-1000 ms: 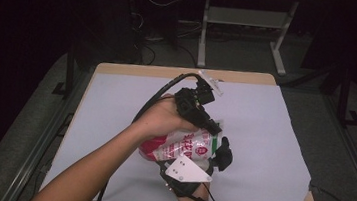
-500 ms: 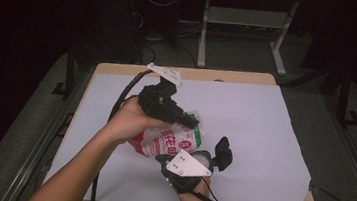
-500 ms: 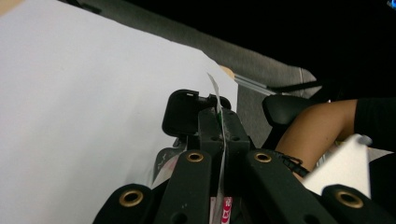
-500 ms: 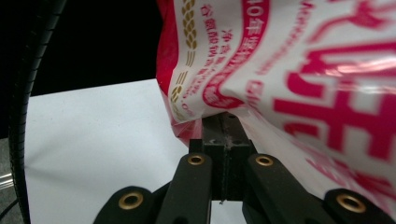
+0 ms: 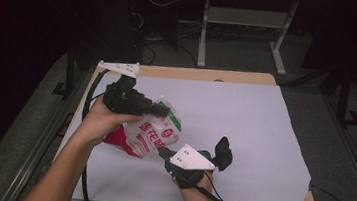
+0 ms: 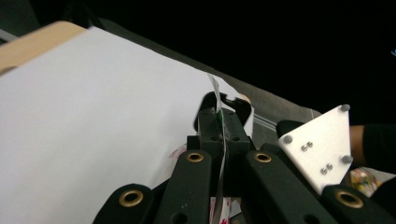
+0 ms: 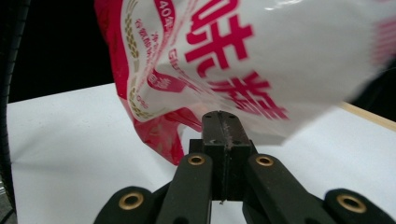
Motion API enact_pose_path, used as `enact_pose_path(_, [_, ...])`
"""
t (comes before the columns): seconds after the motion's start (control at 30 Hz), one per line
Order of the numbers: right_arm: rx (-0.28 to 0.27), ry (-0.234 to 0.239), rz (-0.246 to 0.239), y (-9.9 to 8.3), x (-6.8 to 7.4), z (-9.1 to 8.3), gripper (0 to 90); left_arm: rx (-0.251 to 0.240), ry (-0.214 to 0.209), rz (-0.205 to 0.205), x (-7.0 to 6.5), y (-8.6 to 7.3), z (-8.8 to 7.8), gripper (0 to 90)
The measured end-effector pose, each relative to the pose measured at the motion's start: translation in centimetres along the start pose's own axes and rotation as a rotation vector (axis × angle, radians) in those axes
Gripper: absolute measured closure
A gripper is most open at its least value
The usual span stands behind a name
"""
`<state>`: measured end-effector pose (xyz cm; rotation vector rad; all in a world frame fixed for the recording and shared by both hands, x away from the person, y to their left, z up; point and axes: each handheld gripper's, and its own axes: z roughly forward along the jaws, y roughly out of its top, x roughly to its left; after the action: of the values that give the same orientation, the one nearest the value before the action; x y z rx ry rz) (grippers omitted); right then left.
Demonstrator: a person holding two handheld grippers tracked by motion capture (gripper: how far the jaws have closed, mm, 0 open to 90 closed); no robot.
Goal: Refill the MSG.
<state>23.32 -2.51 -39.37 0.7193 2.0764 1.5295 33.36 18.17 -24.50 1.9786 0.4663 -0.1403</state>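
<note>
The left claw (image 5: pixel 164 112) has carried the bag (image 5: pixel 150 134) leftward, clamped on its top edge; the right claw (image 5: pixel 162 152) pinches the lower edge (bag lifted off the white surface (image 5: pixel 244 127)), dark room around.

A white bag (image 5: pixel 150 134) with a red lower edge, red characters and a small green mark is seen between the black left tool (image 5: pixel 164 112) and black right tool (image 5: pixel 161 152). Below both, a white sheet (image 5: pixel 244 122) covers the tan tabletop (image 5: pixel 209 75).
</note>
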Motion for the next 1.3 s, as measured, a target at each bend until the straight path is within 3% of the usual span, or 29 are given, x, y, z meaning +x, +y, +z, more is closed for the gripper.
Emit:
enact_pose_path(0.2, [0.02,0.032,0.013,0.2,-0.6,-0.4,90.0,-0.082,0.07,-0.006,1.4,-1.0,-1.2,89.8])
enact_pose_path(0.27, [0.034,0.036,-0.003,0.3,-0.8,-0.7,90.0,-0.104,0.087,-0.009,1.9,-1.3,-1.4,89.8])
enact_pose_path(0.4, [0.051,0.051,-0.022,0.4,-1.3,-1.4,90.0,-0.142,0.141,-0.002,3.0,-1.8,-1.5,89.7])
enact_pose_path(0.53, [0.064,0.064,-0.011,0.2,-2.0,-2.5,90.0,-0.182,0.185,-0.006,4.4,-2.3,-1.4,89.7])
enact_pose_path(0.77, [0.106,0.084,-0.008,-0.7,-3.5,-3.7,90.0,-0.197,0.257,0.025,6.7,-2.7,-0.4,89.7])
enact_pose_path(0.93, [0.115,0.108,-0.023,-1.0,-3.9,-4.2,90.0,-0.246,0.271,0.029,8.3,-3.0,-0.3,89.6])
enact_pose_path(1.03, [0.12,0.127,-0.027,-1.0,-4.0,-4.3,90.0,-0.232,0.306,0.044,8.6,-3.5,-0.1,89.4])
enact_pose_path(1.3, [0.123,0.186,-0.016,-0.9,-4.0,-5.1,90.0,-0.263,0.319,0.034,8.0,-5.5,-1.2,89.0])
